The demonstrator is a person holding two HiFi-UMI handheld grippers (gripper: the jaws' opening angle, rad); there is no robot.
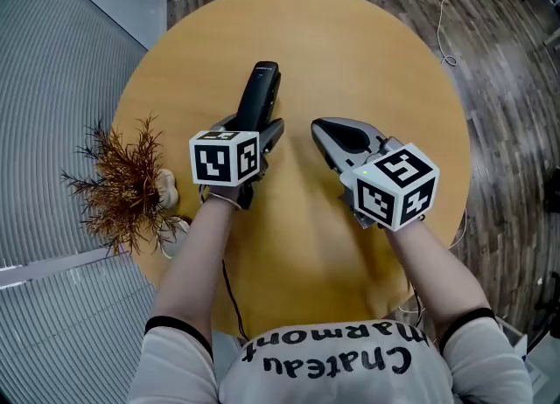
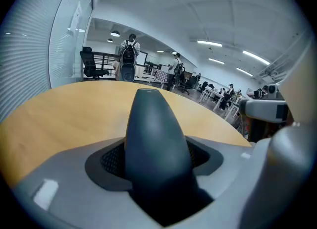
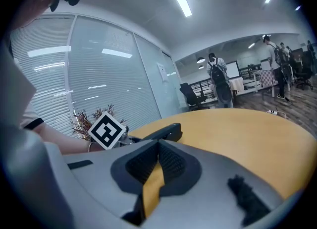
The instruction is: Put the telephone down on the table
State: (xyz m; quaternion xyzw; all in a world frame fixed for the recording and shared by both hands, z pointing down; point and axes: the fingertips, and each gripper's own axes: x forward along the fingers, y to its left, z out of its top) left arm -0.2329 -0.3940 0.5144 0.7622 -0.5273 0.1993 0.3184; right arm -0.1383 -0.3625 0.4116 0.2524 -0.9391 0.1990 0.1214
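A black telephone handset (image 1: 262, 89) lies lengthwise between the jaws of my left gripper (image 1: 256, 128), which is shut on its near end, over the left middle of the round wooden table (image 1: 350, 52). In the left gripper view the handset (image 2: 153, 139) fills the gap between the grey jaws and points away across the tabletop. From the right gripper view the handset (image 3: 167, 133) sits low over the wood; I cannot tell whether it touches. My right gripper (image 1: 331, 134) hovers just to the right of it, jaws together with nothing between them (image 3: 158, 146).
A dried reddish plant (image 1: 122, 185) in a small vase stands at the table's left edge. A glass wall with blinds (image 1: 52, 87) runs along the left. A cable (image 1: 440, 10) lies on the wooden floor beyond the table. People and office chairs stand far off.
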